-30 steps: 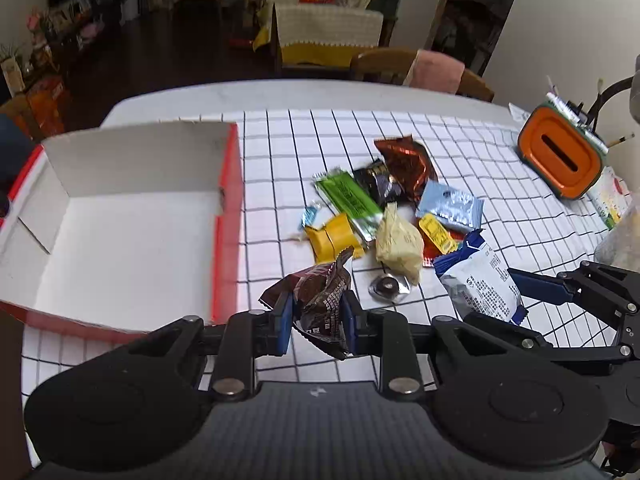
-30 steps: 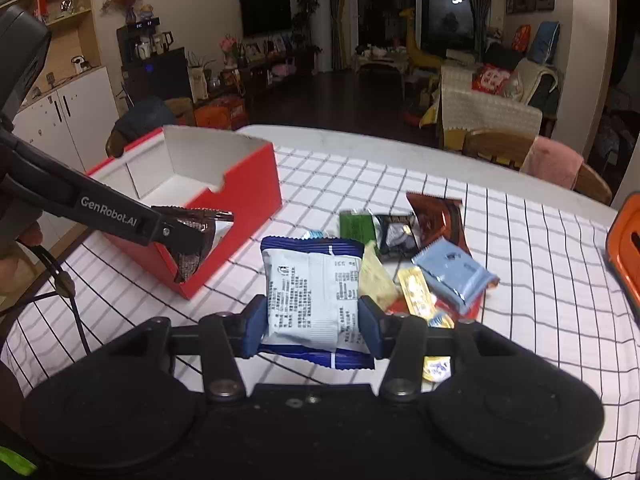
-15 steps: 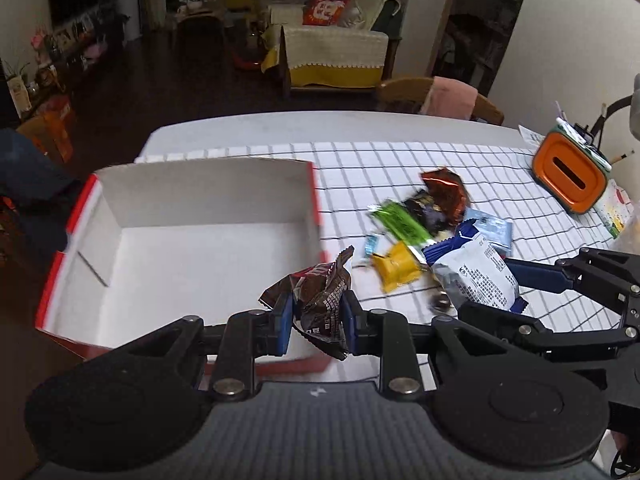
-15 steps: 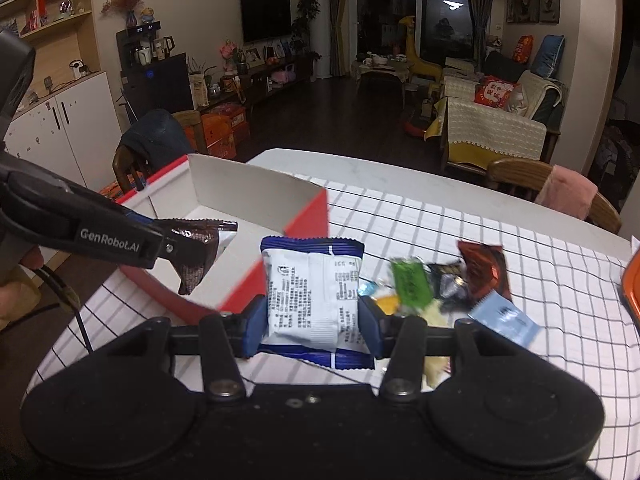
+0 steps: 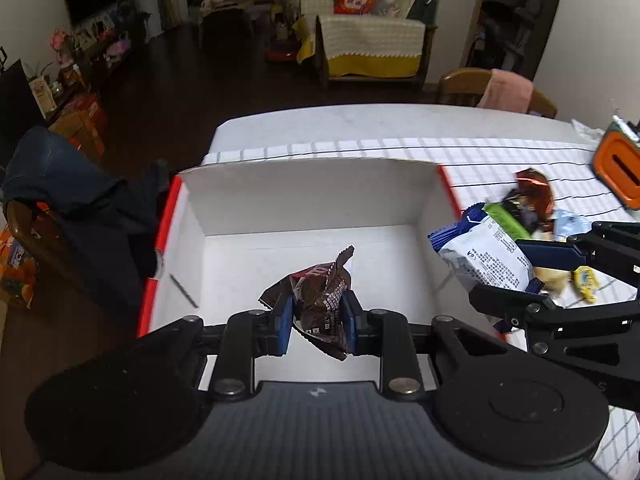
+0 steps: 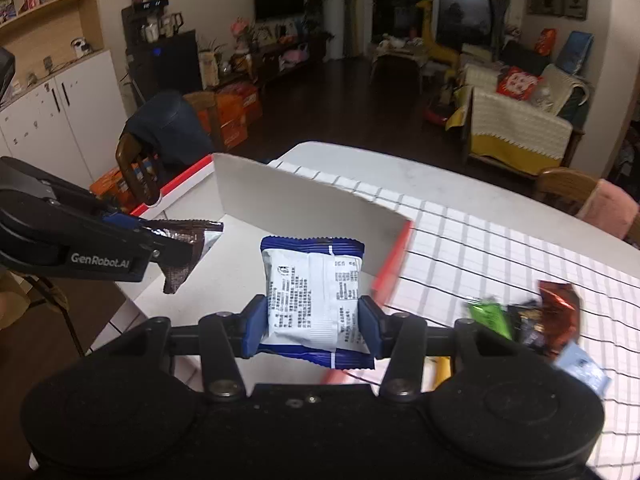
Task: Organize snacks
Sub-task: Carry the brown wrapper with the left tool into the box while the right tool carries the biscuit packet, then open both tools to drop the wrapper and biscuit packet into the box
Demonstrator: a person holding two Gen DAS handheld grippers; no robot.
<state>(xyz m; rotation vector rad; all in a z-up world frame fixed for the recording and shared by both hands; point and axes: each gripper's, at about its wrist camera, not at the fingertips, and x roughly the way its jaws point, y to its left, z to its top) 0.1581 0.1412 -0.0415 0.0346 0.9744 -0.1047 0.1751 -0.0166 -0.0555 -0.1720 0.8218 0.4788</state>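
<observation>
Two snack packets held over the open box — one in each gripper.

The left gripper is clamped on a crumpled brown wrapper, hanging above the white floor of the red-edged box. At 3 o'clock in the left wrist view, the right gripper is closed on a blue-and-white packet — over the box's right wall. The remaining snacks, among them a green packet, lie on the checked tabletop, at 3 o'clock from that packet in the right wrist view.
</observation>
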